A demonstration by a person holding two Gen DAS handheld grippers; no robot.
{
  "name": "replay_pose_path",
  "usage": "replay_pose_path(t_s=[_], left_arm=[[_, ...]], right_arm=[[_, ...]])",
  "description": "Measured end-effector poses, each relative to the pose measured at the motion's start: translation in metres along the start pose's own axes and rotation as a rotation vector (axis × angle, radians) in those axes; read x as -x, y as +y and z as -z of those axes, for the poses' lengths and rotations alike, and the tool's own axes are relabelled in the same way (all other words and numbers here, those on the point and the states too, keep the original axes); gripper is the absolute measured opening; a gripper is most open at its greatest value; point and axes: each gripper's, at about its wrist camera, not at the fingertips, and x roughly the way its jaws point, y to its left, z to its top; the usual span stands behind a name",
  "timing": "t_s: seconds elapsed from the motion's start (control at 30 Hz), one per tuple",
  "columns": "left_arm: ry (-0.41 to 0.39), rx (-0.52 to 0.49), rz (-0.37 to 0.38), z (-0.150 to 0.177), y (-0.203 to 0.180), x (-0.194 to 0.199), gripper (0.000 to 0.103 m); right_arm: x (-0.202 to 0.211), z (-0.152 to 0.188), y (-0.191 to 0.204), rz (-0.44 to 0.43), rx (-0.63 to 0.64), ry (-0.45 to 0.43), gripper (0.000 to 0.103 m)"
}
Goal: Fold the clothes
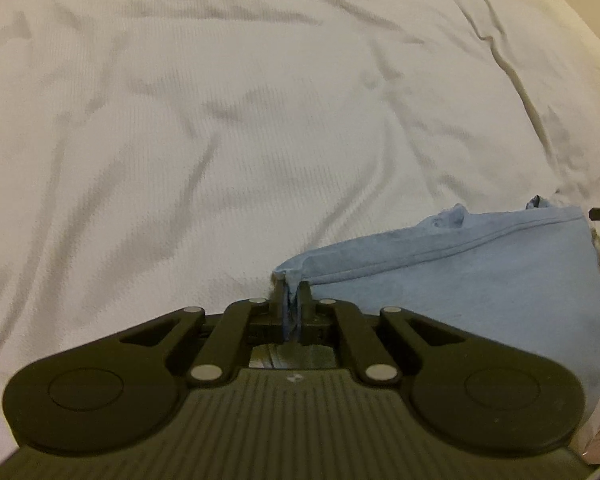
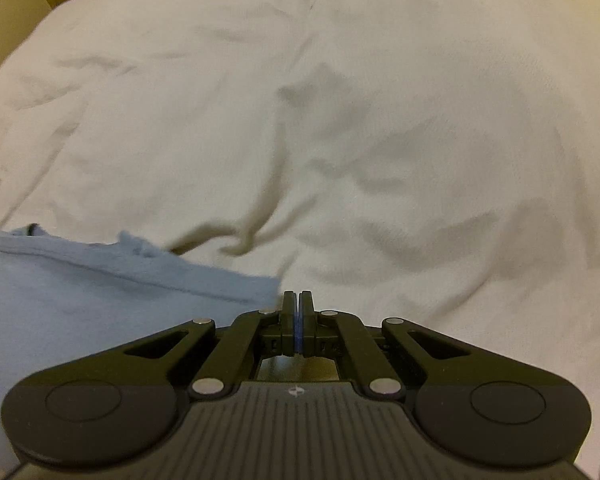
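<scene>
A: While the left gripper (image 1: 294, 286) sits low over the white sheet (image 1: 220, 120), what is between its fingers?

B: A corner of the blue garment (image 1: 480, 280). The jaws are clenched on it, and a strip of blue cloth runs down the narrow gap between them. From there the garment stretches off to the right, hem seam uppermost, hanging below.

A: And further right?

B: At the far right edge of the left view, a dark tip of the right gripper (image 2: 298, 298) shows by the garment's other corner. In the right view the garment lies to the left of the jaws, its edge reaching just beside them. Those jaws are pressed together with a thin blue line pinched between.

A: Any writing?

B: None readable. Each gripper body bears only a small pale mark, too small to make out.
</scene>
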Motion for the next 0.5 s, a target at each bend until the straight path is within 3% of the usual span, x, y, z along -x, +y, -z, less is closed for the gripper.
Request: replay_pose_path(t_s=[0.07,0.4,0.43,0.5], left_arm=[[0.003,0.005,0.002,0.0,0.0,-0.001,0.004],[0.027,-0.004,-0.001,-0.005,0.001,-0.007,0.006],[0.028,-0.008,-0.003,-0.005,0.0,-0.007,0.006],[0.027,-0.016,-0.006,-0.004,-0.002,-0.005,0.005]], right_arm=[[0.0,0.005,0.005,-0.03,0.012,0.006,0.014],[-0.022,0.001,0.005,-0.078,-0.009,0.019,0.022],[-0.023,0.0,0.005,-0.086,-0.013,0.025,0.02],[-0.022,0.0,0.005,-0.084,-0.012,0.027,0.006]])
